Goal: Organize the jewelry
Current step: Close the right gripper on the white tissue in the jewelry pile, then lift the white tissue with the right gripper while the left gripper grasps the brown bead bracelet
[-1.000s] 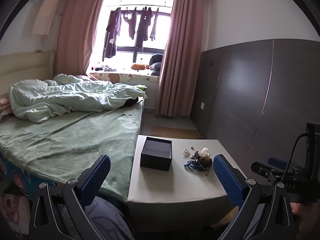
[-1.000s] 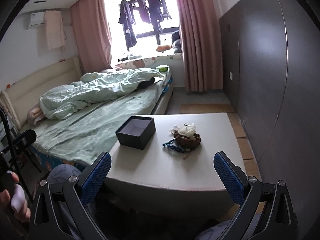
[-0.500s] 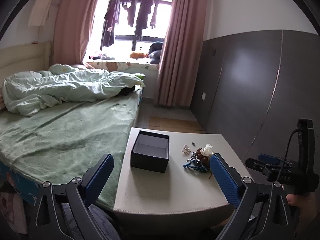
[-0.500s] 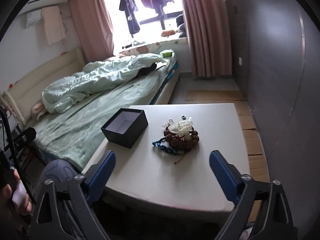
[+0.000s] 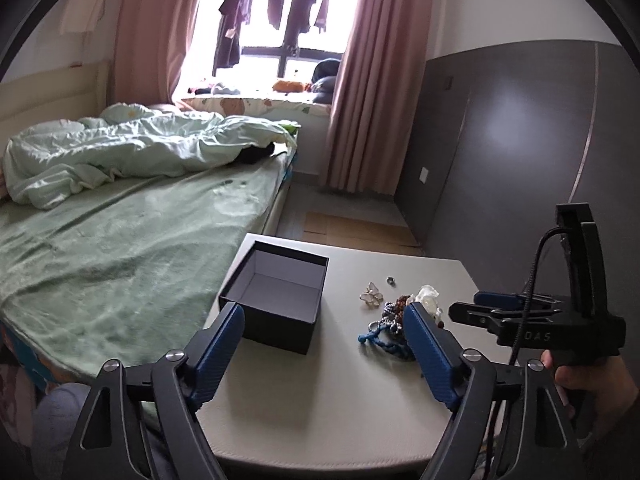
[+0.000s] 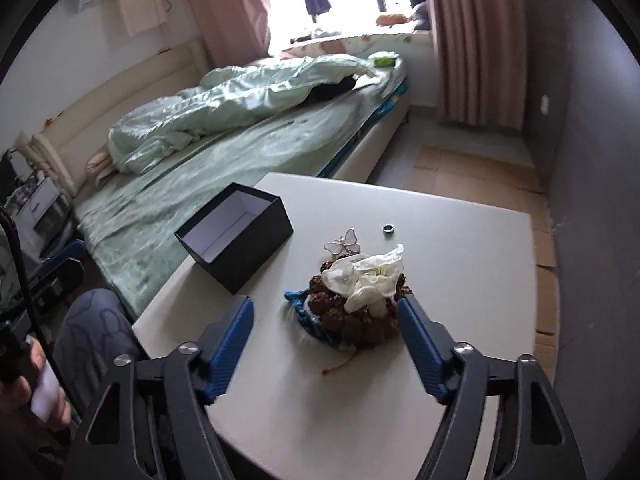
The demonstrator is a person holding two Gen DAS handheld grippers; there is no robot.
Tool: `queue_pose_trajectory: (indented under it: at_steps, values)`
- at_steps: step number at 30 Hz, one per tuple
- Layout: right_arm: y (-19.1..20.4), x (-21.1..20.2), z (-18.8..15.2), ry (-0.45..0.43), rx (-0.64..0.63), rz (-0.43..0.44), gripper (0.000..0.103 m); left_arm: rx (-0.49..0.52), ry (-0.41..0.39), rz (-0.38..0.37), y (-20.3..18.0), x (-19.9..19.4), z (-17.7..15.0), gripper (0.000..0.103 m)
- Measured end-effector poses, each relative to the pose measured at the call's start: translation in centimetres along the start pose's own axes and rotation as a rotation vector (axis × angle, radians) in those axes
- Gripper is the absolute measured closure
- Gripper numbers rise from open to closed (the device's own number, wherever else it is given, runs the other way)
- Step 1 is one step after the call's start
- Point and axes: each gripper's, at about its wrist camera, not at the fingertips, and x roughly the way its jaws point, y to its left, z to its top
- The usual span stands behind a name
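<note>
A pile of jewelry lies on the grey table (image 6: 460, 240): a brown bead bracelet (image 6: 352, 316), a white flower piece (image 6: 370, 276), a blue cord (image 6: 304, 312), a butterfly brooch (image 6: 344, 242) and a small ring (image 6: 388, 229). An open, empty black box (image 6: 236, 236) stands left of it. My right gripper (image 6: 324, 344) is open, its jaws to either side of the pile, just above the table. My left gripper (image 5: 324, 344) is open over the table's front, between the box (image 5: 276, 296) and the pile (image 5: 390, 320). The right gripper (image 5: 520, 316) also shows there.
A bed with green sheet (image 5: 100, 248) and rumpled duvet lies left of the table. A dark grey wall panel (image 5: 520, 140) runs along the right. Cardboard (image 6: 480, 168) lies on the floor behind the table. My knee (image 6: 92, 328) is at the table's front left.
Both grippers have moved forward and down toward the table. The right gripper has closed in on the jewelry pile, which now sits between its open jaws.
</note>
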Motion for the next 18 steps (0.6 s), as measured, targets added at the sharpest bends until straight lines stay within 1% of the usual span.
queue_pose_trajectory:
  at_steps: [2,5,9,11,13,14,15,16,18]
  values:
    - [-0.8,1.2,0.6,0.022,-0.010,0.015,0.036,-0.014,0.008,0.008,-0.2,1.1,0.2,0.025]
    - [-1.5,2.5,1.2,0.041,-0.024,0.014,0.036,-0.030,0.014,0.029,-0.8,2.6,0.2,0.028]
    - [-2.6,4.3,1.2,0.073,-0.001,0.068,0.038,-0.065,0.043,0.052,-1.3,4.8,0.0,0.035]
    - [-2.7,5.2,1.2,0.092,0.002,0.078,0.040,-0.080,0.054,0.055,-1.7,5.7,-0.1,0.035]
    - [-2.9,6.1,1.0,0.110,0.004,0.083,0.048,-0.077,0.053,0.066,-2.5,6.5,-0.2,0.035]
    - [-3.0,6.8,0.9,0.126,0.007,0.082,0.060,-0.076,0.057,0.070,-3.0,6.9,-0.3,0.035]
    - [-3.2,7.5,0.6,0.150,0.012,0.071,0.084,-0.076,0.061,0.069,-3.2,7.3,-0.3,0.035]
    - [-3.6,7.8,0.4,0.164,0.028,0.076,0.096,-0.075,0.070,0.067,-3.7,7.7,-0.4,0.035]
    - [-4.6,7.4,0.3,0.144,0.069,0.119,0.099,-0.066,0.089,0.063,-4.7,8.6,-0.5,0.035]
